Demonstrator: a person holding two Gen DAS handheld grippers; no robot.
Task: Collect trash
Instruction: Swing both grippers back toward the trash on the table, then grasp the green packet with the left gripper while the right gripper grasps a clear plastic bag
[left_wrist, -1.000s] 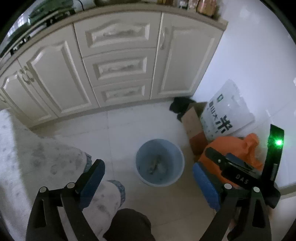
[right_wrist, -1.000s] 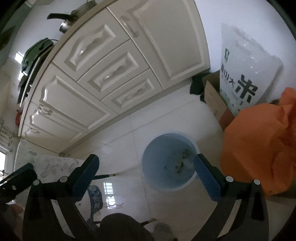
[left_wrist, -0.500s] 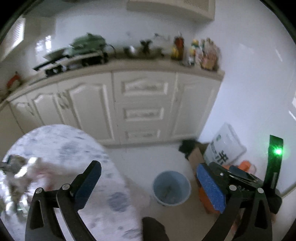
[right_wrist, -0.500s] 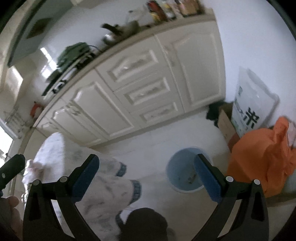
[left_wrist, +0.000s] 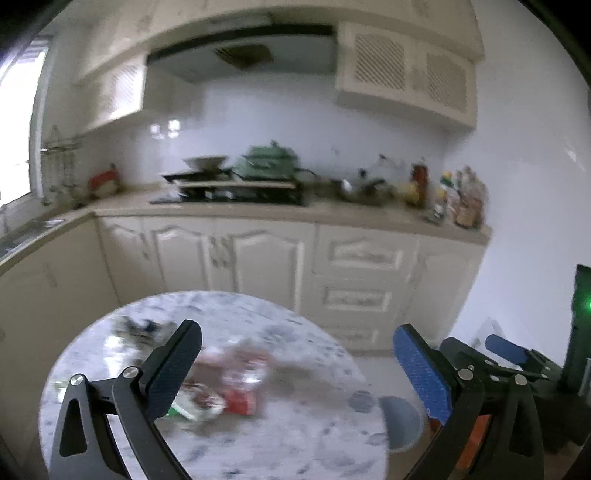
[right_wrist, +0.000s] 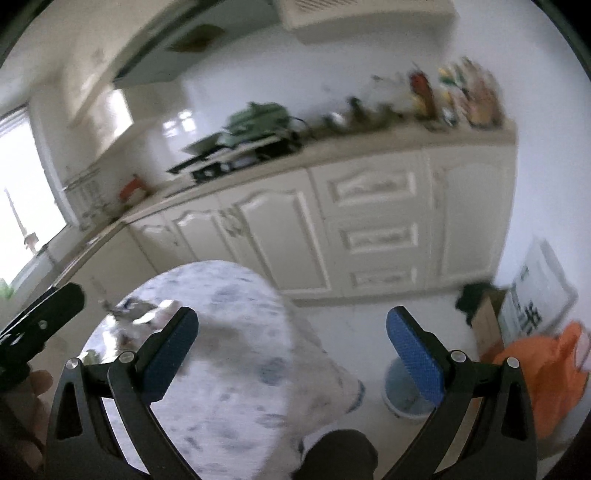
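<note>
- The left gripper (left_wrist: 297, 365) is spread wide with nothing between its fingers, held above a round table (left_wrist: 295, 450) covered by a white cloth with grey-blue blotches.
- The trash (left_wrist: 221, 387) lies in a loose heap on the table, toward its left half: blurred wrappers in red, white and a bit of green, with a darker, shiny bit (left_wrist: 140, 332) farther back. The blur hides what each piece is.
- In the left wrist view the left finger (left_wrist: 173, 373) of that gripper overlaps the near edge of the heap; whether it touches cannot be told.
- The right gripper (right_wrist: 291, 356) is also spread wide and holds nothing. It hangs over the right side of the table (right_wrist: 236, 387), with the tablecloth's hem draping down below it.
- A light blue bin (right_wrist: 406, 402) stands on the floor just right of the table; in the left wrist view its rim (left_wrist: 402, 421) shows past the table edge.
- An orange bag (right_wrist: 535, 369), a cardboard box (right_wrist: 484, 321) and a white printed sack (right_wrist: 535, 299) sit against the wall to the right of the bin.
- Cream cabinets (left_wrist: 266, 258) run behind the table, with a stove (left_wrist: 232, 192) and bottles (left_wrist: 454, 199) on top of them.
</note>
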